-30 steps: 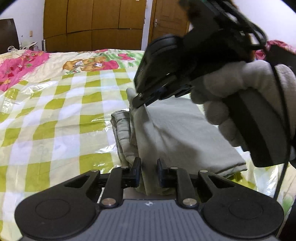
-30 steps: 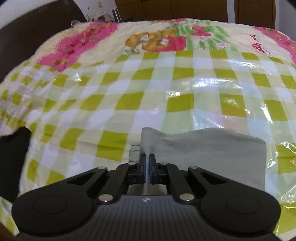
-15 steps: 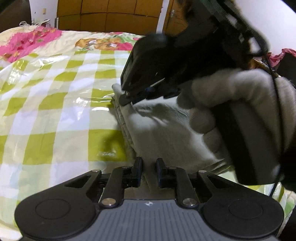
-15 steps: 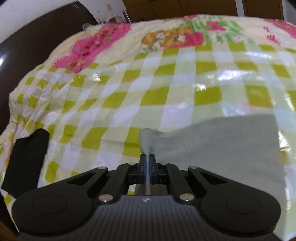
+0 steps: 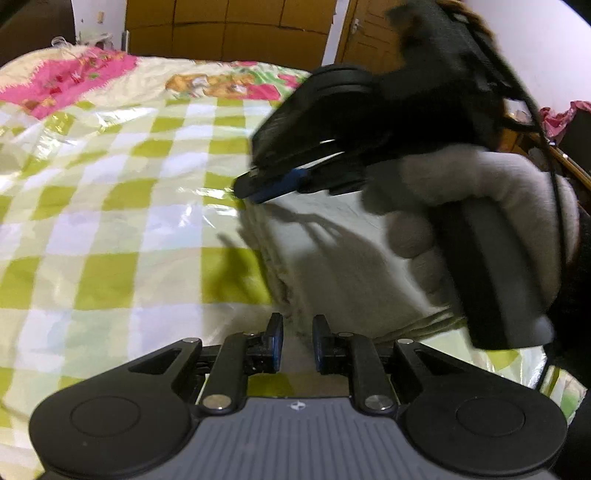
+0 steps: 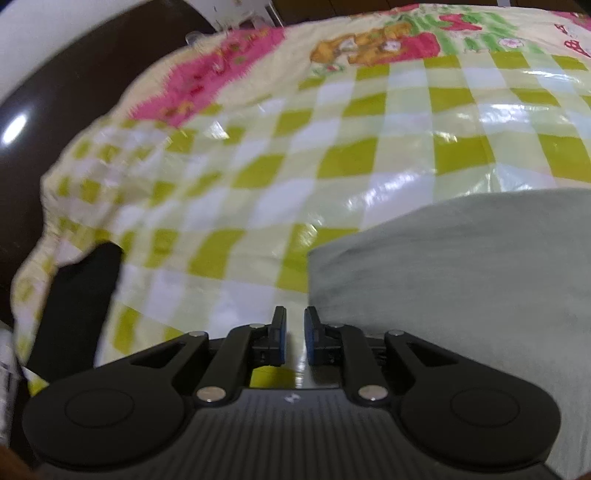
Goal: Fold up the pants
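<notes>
left gripper (image 5: 297, 341): jaws parted w/ a narrow gap, nothing clamped; pale cloth shows between the tips, contact can't be told.
right gripper (image 6: 294, 338): jaws parted, narrow gap, holding nothing; bedcover shows through the gap. in left wrist view it sits (image 5: 251, 190) over the far left corner of the pants, tips blurred, touching or not can't be told.
right hand (image 5: 480, 229): grey glove, wrapped round the gripper handle, above the pants' right part.
pants (image 5: 332, 266): pale grey-green, folded into a flat block on the bed, stacked layer edges along its left side; near edge just beyond the left gripper tips. in right wrist view (image 6: 461, 280) it fills the lower right, its left corner just right of the right finger.
bedcover (image 5: 110, 206): glossy green/white check, pink and cartoon print at far end; under the pants.
black object (image 6: 74, 306): dark, at the bed's left edge, well apart from the pants; kind can't be told.
wardrobe (image 5: 229, 29): brown wood, behind the bed.
door (image 5: 365, 33): brown, right of wardrobe.
</notes>
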`<state>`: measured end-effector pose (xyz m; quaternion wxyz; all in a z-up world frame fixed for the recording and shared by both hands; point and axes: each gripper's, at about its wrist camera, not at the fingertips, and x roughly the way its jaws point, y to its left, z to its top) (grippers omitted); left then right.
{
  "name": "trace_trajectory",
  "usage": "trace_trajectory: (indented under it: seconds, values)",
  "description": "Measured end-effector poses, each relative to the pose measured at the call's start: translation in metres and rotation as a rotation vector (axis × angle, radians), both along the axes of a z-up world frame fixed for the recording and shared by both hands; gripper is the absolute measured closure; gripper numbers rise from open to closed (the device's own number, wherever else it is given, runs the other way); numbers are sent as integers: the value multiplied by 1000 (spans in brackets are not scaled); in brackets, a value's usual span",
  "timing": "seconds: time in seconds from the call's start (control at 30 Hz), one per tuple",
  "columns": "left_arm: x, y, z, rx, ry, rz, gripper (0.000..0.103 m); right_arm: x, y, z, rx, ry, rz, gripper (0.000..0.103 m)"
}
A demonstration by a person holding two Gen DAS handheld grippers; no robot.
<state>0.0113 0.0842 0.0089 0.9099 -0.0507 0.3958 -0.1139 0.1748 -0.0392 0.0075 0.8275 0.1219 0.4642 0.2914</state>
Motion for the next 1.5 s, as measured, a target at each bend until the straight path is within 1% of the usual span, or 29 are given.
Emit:
trace_trajectory:
  seconds: [0.13,0.2,0.27,0.33,0.43,0.5,0.6,0.67,0.7,0.77,0.83,0.93,1.03,1.1,1.17,1.23,1.3,1.33,1.43,1.5]
  values:
    - [4,3,21,10,-65,13,73,-7,-21,26,54,-48,-4,88]
    - [12,-1,31,22,-110,7,73,-11,-37,36,63,-75,-25,85]
    - [26,-7,36,49,-143,-2,73,-19,-56,44,56,-101,-55,85]
    - [45,-8,35,57,-165,-10,73,-28,-78,45,50,-116,-87,84]
    - [76,-15,27,41,-154,-17,73,-43,-106,38,-1,-119,-144,84]
    - [95,-21,18,44,-143,-24,73,-53,-117,33,-41,-131,-162,84]
    - [117,-29,2,95,-100,-13,73,-67,-132,26,-67,-142,-177,84]
    - [127,-31,-11,129,-59,-4,73,-76,-139,17,-74,-118,-174,81]
    - [128,-32,-15,139,-51,-6,71,-80,-141,12,-87,-107,-169,81]
    - [126,-35,-18,162,-59,-19,71,-90,-143,0,-115,-80,-160,81]
    - [124,-38,-16,182,-68,-20,71,-98,-144,-9,-114,-59,-151,81]
    - [113,-39,-7,188,-80,-14,71,-108,-145,-2,-112,-93,-158,81]
    - [92,-37,0,180,-81,-4,70,-114,-150,6,-65,-113,-188,79]
    - [78,-37,1,176,-70,-10,70,-118,-147,5,-71,-113,-172,76]
    - [62,-38,1,187,-69,-18,70,-122,-138,0,-93,-110,-141,76]
    - [48,-39,-1,201,-51,-27,69,-126,-131,-3,-100,-106,-124,76]
    - [38,-38,-5,215,-27,-36,65,-129,-128,-3,-105,-119,-123,76]
    - [36,-39,-6,220,-14,-37,65,-128,-128,-3,-109,-109,-127,76]
    - [25,-41,-3,225,-17,-42,65,-130,-132,-2,-81,-84,-149,75]
    - [17,-43,0,210,-20,-49,65,-134,-132,0,-93,-92,-160,74]
